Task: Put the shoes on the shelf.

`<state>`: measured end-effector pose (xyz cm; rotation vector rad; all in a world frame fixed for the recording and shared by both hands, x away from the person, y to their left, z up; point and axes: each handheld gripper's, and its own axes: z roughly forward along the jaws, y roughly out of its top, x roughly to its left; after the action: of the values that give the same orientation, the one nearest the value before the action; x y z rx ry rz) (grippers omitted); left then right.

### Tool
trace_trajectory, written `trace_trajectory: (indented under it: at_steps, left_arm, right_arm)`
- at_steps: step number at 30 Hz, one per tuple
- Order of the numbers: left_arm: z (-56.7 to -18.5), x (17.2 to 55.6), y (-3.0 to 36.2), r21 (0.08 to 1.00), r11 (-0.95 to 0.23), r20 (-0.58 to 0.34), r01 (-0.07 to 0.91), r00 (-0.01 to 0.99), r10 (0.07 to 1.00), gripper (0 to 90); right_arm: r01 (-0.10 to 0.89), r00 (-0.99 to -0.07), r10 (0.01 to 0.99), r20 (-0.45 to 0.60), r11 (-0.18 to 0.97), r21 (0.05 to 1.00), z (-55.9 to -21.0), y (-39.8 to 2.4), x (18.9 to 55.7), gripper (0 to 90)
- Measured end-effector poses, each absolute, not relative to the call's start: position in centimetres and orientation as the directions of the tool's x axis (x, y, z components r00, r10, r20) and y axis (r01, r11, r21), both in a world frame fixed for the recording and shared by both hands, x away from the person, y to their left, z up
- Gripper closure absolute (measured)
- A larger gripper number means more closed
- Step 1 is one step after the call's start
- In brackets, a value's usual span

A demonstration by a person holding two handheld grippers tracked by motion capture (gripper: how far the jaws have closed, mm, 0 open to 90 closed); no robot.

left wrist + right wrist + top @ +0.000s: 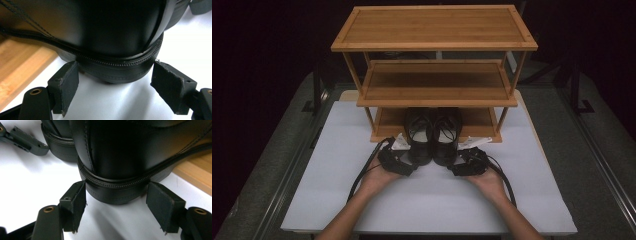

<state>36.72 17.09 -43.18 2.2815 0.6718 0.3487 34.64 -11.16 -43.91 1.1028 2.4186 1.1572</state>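
Two black leather shoes stand side by side, toes on the bottom shelf [387, 122] of a bamboo rack and heels out over the white table. My left gripper [414, 162] sits behind the left shoe [419, 132]. In the left gripper view the left gripper [116, 65] has its jaws apart, with the pad tips at either side of the heel [120, 72]. My right gripper [453, 165] sits behind the right shoe [447, 132]. Its jaws likewise flank that heel [117, 192] in the right gripper view, right gripper [117, 184] open, the pads not clamped on it.
The three-tier rack [434, 27] stands at the table's far side; its middle shelf [437, 82] overhangs the shoes' fronts. White table surface [427, 205] spreads around both hands. A jaw of the left gripper [27, 142] shows beyond the other shoe's heel [60, 147].
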Motion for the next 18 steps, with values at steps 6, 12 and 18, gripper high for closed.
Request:
trace_trajectory:
  at_steps: [6,12,18]
  left_arm:
    - [-42.2,37.5,17.3,0.732,-0.572,0.018,0.371,0.828,0.561,21.6]
    - [-41.9,38.9,17.1,0.731,-0.569,0.015,0.376,0.825,0.565,21.6]
    - [-41.8,40.9,17.0,0.718,-0.578,0.017,0.388,0.820,0.572,21.6]
  right_arm:
    - [0.529,-0.691,0.712,0.129,0.375,0.761,-42.7,-11.7,35.4,32.2]
    - [0.533,-0.686,0.715,0.134,0.369,0.762,-42.4,-11.8,36.7,32.1]
    - [0.536,-0.672,0.729,0.132,0.355,0.766,-42.4,-11.6,38.4,32.0]
